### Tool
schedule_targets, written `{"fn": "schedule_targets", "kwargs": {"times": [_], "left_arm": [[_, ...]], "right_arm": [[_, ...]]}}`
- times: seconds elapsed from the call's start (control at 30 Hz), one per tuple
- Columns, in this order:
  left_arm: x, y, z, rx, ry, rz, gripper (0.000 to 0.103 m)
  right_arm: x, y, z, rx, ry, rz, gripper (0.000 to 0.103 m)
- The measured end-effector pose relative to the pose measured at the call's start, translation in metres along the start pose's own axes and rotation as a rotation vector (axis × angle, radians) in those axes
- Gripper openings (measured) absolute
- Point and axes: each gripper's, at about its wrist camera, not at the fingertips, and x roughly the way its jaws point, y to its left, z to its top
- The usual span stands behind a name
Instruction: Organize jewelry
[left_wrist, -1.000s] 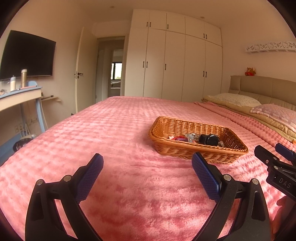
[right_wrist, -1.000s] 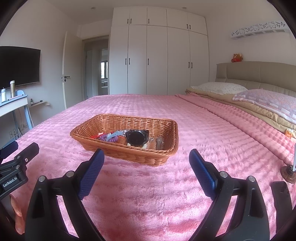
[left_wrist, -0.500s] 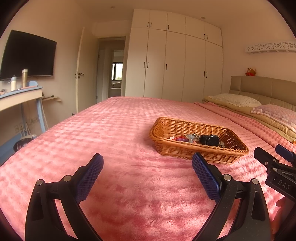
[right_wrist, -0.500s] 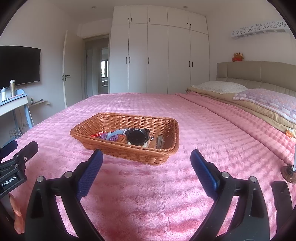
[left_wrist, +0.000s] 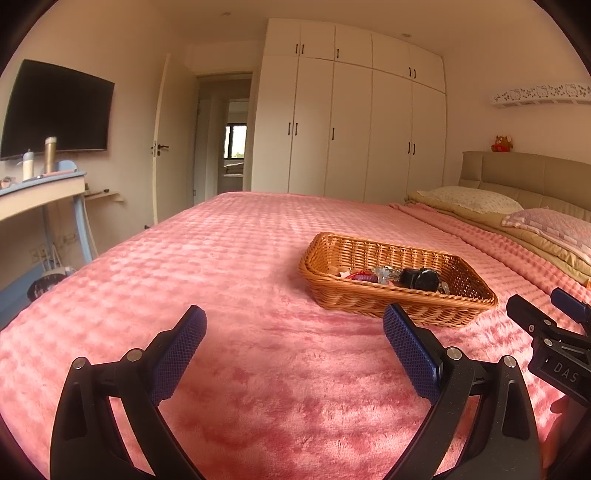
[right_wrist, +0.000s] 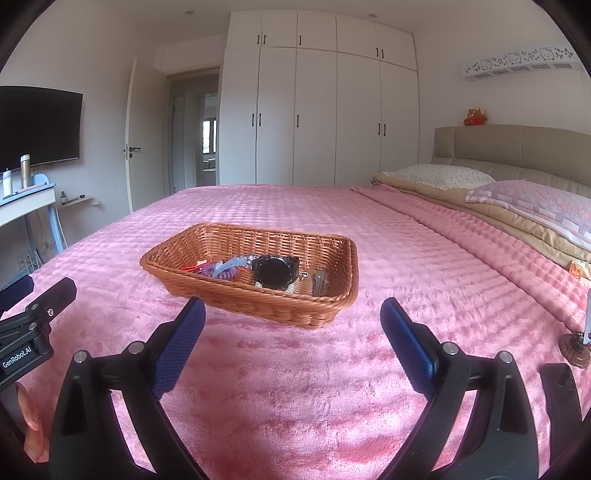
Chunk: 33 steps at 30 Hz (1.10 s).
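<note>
A brown wicker basket (right_wrist: 332, 258) sits on the pink bedspread (right_wrist: 280, 376), also in the left wrist view (left_wrist: 472, 291). It holds a black watch (right_wrist: 275, 272), a purple coil hair tie (right_wrist: 218, 271), a light blue piece (right_wrist: 231, 263), red bits (right_wrist: 194, 266) and a clip (right_wrist: 319, 282); the watch also shows in the left wrist view (left_wrist: 421, 278). My right gripper (right_wrist: 291, 314) is open and empty, just short of the basket's near wall. My left gripper (left_wrist: 293, 321) is open and empty, left of the basket.
Pillows (right_wrist: 532, 206) and a padded headboard (right_wrist: 517, 147) lie along the right. A small brown stand (right_wrist: 574, 349) rests on the bedspread at far right. A desk (left_wrist: 40, 192) with bottles, a wall TV (left_wrist: 55, 110) and white wardrobes (right_wrist: 317, 110) stand beyond the bed.
Both grippers have edged slightly toward the basket, which looks a little nearer in the right wrist view. Jaws stay open.
</note>
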Motion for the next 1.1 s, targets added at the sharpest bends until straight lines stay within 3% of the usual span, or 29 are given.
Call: {"fn": "schedule_targets", "kwargs": {"times": [1.1], "left_arm": [[-0.0029,-0.0015,0.0000,0.009,-0.008,0.005,0.094]], "right_arm": [[0.0016,0.0001,0.0002,-0.001,0.003,0.000,0.091]]}}
